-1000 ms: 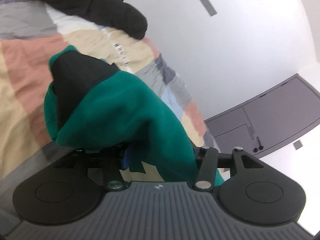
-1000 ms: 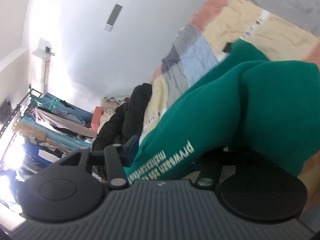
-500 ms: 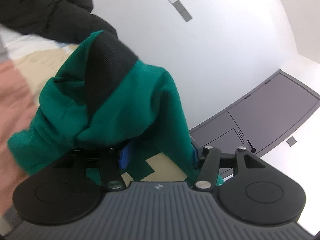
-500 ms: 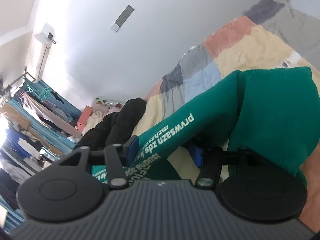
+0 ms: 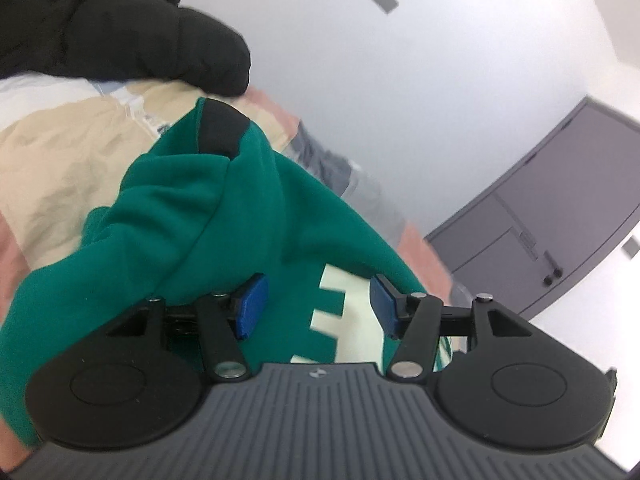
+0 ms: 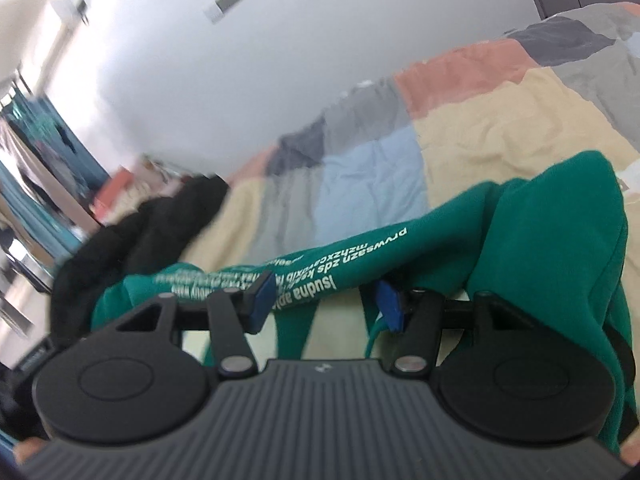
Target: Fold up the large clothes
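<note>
Both pairs of tongs have let go since the earlier frames: then each was pinched on green fabric, now the blue pads stand apart with cloth only passing between or beneath them.

Left wrist view: at upper left a black puffy jacket (image 5: 120,28) lies on the patchwork quilt (image 5: 60,160). Centre frame, the green sweatshirt (image 5: 208,216) sits in a soft heap, thick fleecy knit with a black ribbed band (image 5: 220,128) at its top and a cream block print low at centre. The left gripper (image 5: 316,306) hangs open over that print, gripping nothing. A grey cabinet (image 5: 560,216) fills the right edge.

Right wrist view: the same jacket (image 6: 132,240) is at left; a sleeve with white lettering (image 6: 340,268) runs across mid-frame, and the sweatshirt's bulk (image 6: 560,232) mounds at right on the quilt's (image 6: 480,128) beige and blue squares. The right gripper (image 6: 326,304) is open too, the sleeve crossing just above its pads; I cannot tell whether it touches them.

Risks, as I judge them: the heap is bunched, not flat, so a regrasp may catch two layers and fold in a crease; heavy fleece could slump once released; the sleeve may drag askew; the jacket lies near enough to snag.
</note>
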A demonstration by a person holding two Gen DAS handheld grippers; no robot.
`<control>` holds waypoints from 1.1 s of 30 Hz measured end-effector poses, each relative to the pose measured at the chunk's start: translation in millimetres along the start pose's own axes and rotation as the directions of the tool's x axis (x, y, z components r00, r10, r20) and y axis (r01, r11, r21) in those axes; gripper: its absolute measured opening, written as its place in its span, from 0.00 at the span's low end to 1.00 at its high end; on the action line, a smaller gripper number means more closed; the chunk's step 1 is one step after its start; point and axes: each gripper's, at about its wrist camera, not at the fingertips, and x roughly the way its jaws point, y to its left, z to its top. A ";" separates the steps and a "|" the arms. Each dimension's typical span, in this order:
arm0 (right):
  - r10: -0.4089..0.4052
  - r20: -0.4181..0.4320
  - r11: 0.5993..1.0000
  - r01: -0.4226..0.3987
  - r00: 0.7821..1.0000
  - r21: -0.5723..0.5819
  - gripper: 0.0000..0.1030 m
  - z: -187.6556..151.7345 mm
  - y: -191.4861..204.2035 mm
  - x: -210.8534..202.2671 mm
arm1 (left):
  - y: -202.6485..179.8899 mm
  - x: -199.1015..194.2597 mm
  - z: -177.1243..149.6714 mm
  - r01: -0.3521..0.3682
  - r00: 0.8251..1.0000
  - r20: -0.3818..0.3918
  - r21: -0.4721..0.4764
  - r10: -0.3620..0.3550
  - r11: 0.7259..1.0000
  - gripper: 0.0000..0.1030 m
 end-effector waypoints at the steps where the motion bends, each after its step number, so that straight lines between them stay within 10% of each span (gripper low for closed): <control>1: -0.005 -0.010 1.000 0.005 1.000 -0.007 0.55 0.2 -2.1 6.3 | 1.8 5.8 -0.3 -0.004 1.000 -0.009 0.003 0.004 1.000 0.60; 11: 0.006 -0.026 1.000 -0.006 1.000 0.001 0.56 -0.3 -19.4 31.7 | 5.2 8.6 -2.4 0.000 1.000 -0.031 0.051 0.001 0.999 0.60; 21: 0.043 0.103 0.998 -0.047 0.994 0.041 0.56 -10.7 -0.2 -39.3 | -2.3 -67.4 -13.3 0.028 0.999 0.033 0.038 -0.029 0.999 0.70; 33: 0.104 0.042 0.925 -0.112 0.994 0.362 0.82 -72.1 -20.2 -119.7 | 40.1 -120.2 -45.5 -0.027 0.999 -0.042 -0.274 0.016 0.961 0.76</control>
